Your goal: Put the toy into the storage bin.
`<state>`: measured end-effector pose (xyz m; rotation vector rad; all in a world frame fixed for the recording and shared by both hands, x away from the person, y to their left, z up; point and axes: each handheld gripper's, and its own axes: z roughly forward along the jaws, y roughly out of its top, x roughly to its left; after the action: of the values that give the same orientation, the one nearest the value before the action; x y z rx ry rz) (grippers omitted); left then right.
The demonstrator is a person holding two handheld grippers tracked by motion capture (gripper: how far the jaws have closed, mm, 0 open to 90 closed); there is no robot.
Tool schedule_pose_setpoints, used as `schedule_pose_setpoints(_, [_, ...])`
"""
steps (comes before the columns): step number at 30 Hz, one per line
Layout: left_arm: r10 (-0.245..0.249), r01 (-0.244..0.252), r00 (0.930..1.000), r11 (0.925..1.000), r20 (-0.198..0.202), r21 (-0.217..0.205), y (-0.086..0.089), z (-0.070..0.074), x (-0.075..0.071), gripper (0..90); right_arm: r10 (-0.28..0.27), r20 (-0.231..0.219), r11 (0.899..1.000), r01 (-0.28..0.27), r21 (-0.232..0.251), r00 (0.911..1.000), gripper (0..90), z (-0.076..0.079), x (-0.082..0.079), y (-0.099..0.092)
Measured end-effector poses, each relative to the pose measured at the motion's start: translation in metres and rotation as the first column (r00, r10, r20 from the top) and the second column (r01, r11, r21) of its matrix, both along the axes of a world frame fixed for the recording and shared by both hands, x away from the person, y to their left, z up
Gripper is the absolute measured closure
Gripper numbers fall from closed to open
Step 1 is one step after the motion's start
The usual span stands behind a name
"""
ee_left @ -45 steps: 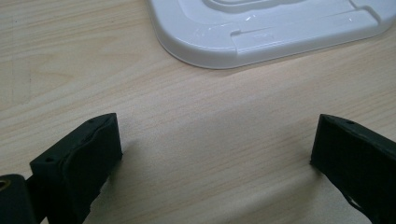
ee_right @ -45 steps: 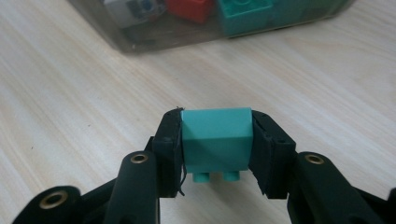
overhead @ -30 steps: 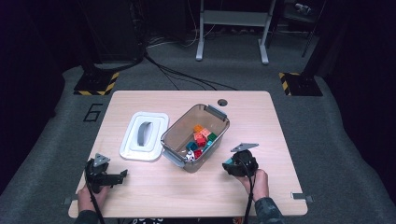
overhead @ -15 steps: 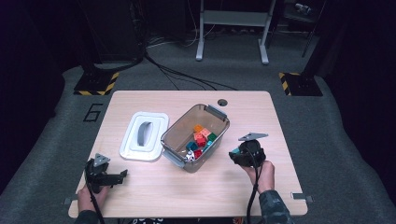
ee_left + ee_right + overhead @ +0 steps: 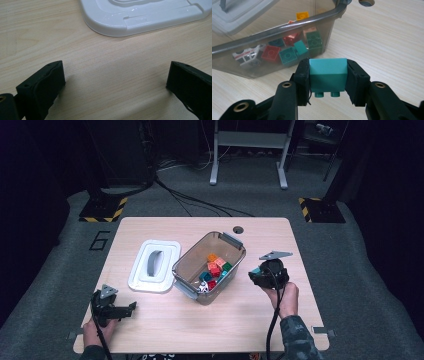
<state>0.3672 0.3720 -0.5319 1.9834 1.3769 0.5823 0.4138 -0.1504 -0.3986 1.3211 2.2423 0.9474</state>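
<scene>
Raised right tongs [image 5: 328, 75] grip teal brick [image 5: 327, 73] beside bin [image 5: 287, 27].

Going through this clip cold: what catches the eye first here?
The teal block clamped between the right gripper's jaws, held just outside the clear bin of coloured bricks at the table's middle. Next, the white lid lying off beside the bin, with the left gripper open near it.

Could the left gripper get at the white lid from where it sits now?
Probably yes. The left gripper is open with nothing between its fingers, and only bare table lies between it and the white lid just ahead.
</scene>
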Motion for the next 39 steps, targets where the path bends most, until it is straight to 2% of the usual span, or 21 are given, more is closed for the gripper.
schedule_pose_setpoints(11, [0.000, 0.000, 1.0000, 1.0000, 0.000, 0.000, 0.000, 0.000, 0.000, 1.6, -0.016, 0.029, 1.000, 0.016, -0.010, 0.9995, 58.8, 0.024, 0.008, 0.001])
schedule_pose_setpoints(19, [0.002, -0.002, 1.0000, 1.0000, 0.004, 0.001, 0.000, 0.000, 0.000, 1.6, -0.004, 0.050, 1.000, 0.006, -0.028, 0.9987, 58.8, 0.042, 0.014, 0.007])
schedule_pose_setpoints(25, [0.002, -0.002, 1.0000, 1.0000, 0.004, 0.001, 0.000, 0.000, 0.000, 1.6, 0.017, 0.075, 0.999, -0.014, -0.045, 0.9970, 58.8, 0.057, 0.021, 0.018])
schedule_pose_setpoints(33, [0.000, 0.000, 1.0000, 1.0000, 0.000, 0.000, 0.000, 0.000, 0.000, 1.7, 0.043, 0.084, 0.997, -0.037, -0.062, 0.9956, 58.8, 0.069, 0.027, 0.035])
schedule_pose_setpoints(39, [0.000, 0.000, 1.0000, 1.0000, 0.000, 0.000, 0.000, 0.000, 0.000, 1.6, 0.072, 0.085, 0.995, -0.066, -0.077, 0.9937, 58.8, 0.071, 0.032, 0.049])
